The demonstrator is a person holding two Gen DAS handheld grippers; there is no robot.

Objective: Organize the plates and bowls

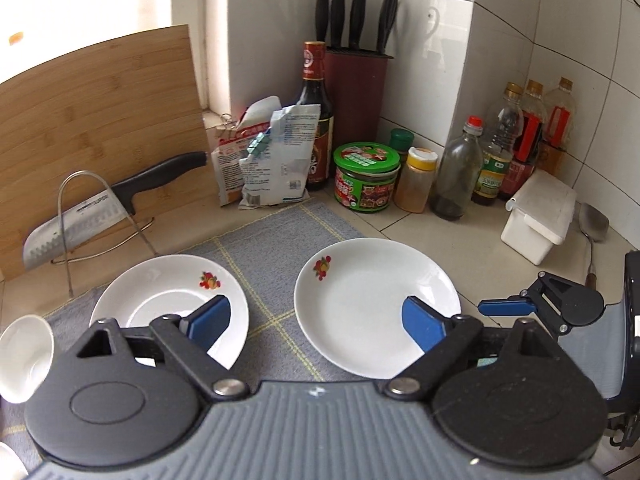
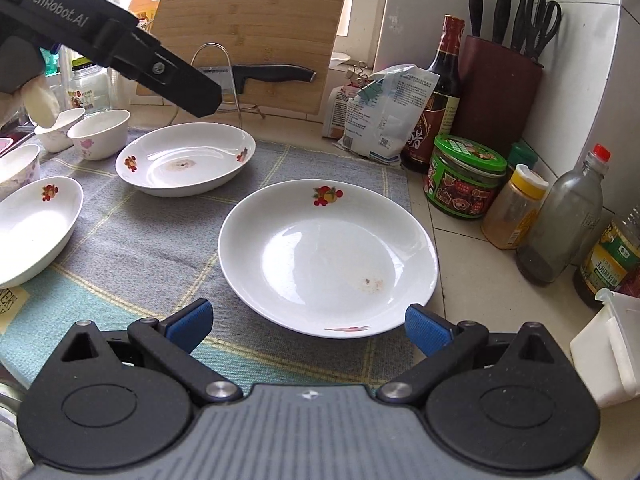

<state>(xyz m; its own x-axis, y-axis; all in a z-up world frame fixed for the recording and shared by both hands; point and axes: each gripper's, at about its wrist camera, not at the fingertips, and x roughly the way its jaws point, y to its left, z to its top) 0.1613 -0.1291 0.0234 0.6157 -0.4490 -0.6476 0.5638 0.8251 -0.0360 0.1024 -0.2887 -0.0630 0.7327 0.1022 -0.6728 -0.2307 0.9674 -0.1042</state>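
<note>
- The left gripper (image 1: pixel 318 322) has blue ribbed pads spread wide, holding nothing.
- The right gripper (image 2: pixel 308 326) is also wide open and empty.
- A round glossy white plate (image 2: pixel 328 256) lies on the grey woven mat (image 2: pixel 140 240), just before the right gripper.

White tiled wall (image 1: pixel 520 20) corner behind the knife block (image 1: pixel 354 92), bright window (image 1: pixel 80 0) left of it, tiled desk (image 1: pixel 440 240) below.

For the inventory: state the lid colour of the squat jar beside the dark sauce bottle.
Green, with red and white print; the jar's lid shows best in the left wrist view.
</note>
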